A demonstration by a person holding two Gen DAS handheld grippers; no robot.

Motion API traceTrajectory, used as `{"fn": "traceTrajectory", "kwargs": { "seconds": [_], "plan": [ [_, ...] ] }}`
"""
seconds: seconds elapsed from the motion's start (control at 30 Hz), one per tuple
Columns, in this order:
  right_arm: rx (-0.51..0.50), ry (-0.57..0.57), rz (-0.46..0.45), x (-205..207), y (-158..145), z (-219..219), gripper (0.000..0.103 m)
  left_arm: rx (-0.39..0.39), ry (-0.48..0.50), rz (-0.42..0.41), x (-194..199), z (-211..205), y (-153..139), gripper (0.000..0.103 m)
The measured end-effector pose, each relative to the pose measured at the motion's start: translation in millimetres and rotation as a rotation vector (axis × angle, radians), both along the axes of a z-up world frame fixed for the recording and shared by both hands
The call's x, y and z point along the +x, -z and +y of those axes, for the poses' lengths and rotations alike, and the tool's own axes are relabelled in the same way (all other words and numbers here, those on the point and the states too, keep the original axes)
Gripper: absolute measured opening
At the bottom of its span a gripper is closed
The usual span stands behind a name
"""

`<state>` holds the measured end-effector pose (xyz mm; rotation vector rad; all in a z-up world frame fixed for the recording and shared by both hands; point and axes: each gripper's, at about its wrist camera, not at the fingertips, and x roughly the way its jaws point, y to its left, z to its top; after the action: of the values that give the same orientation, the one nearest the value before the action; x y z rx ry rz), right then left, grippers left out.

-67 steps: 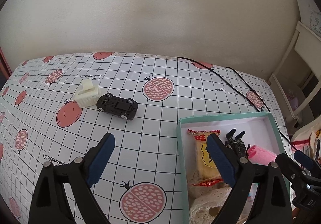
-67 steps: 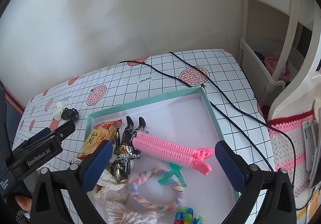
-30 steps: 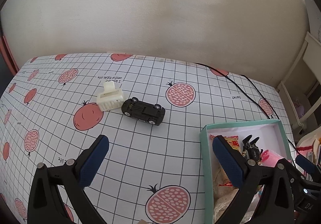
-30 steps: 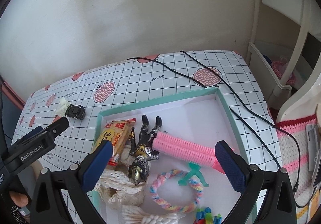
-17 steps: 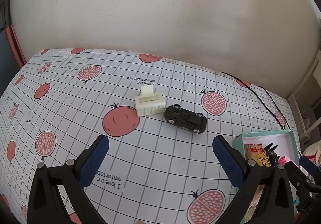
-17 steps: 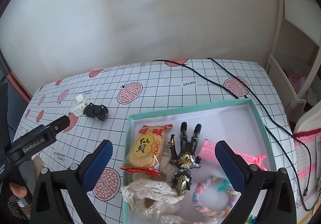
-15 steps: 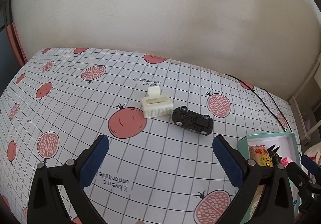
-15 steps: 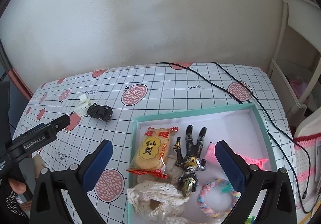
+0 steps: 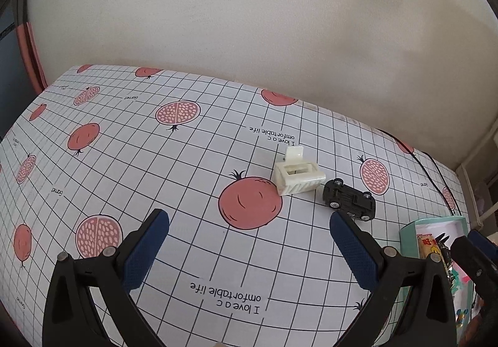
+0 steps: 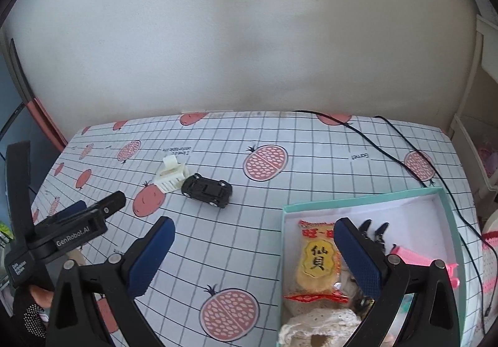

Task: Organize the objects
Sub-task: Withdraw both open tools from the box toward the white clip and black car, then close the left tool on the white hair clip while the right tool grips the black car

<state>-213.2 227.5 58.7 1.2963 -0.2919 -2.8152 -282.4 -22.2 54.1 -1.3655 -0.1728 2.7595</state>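
Hovering spread and empty, left gripper [image 9: 249,242] faces the small black toy car [image 9: 349,199] touching a cream plastic hair claw [image 9: 298,176] on the pomegranate-print tablecloth [image 9: 130,160], right gripper [image 10: 253,249] spread wide above the mint cardboard box [image 10: 448,210] edge.

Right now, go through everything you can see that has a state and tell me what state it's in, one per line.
left gripper: open, holding nothing.
right gripper: open, holding nothing.
toy car: upright on the table, outside the box.
white hair claw: on the table, touching the car.
teal box: open, no lid, partly filled.
snack packet: sealed, lying flat in the box.
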Motion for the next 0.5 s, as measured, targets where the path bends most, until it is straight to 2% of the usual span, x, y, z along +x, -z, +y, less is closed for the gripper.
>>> {"fn": "traceTrajectory", "kwargs": {
  "seconds": [0.2, 0.5],
  "plan": [
    [-0.056, -0.021, -0.046, -30, 7, -14, 0.103, 0.000, 0.014, 0.009, -13, -12, 2, 0.103],
    [0.045, -0.112, -0.143, -74, 21, -35, 0.103, -0.019, 0.106, -0.011, -51, -15, 0, 0.103]
  ]
}}
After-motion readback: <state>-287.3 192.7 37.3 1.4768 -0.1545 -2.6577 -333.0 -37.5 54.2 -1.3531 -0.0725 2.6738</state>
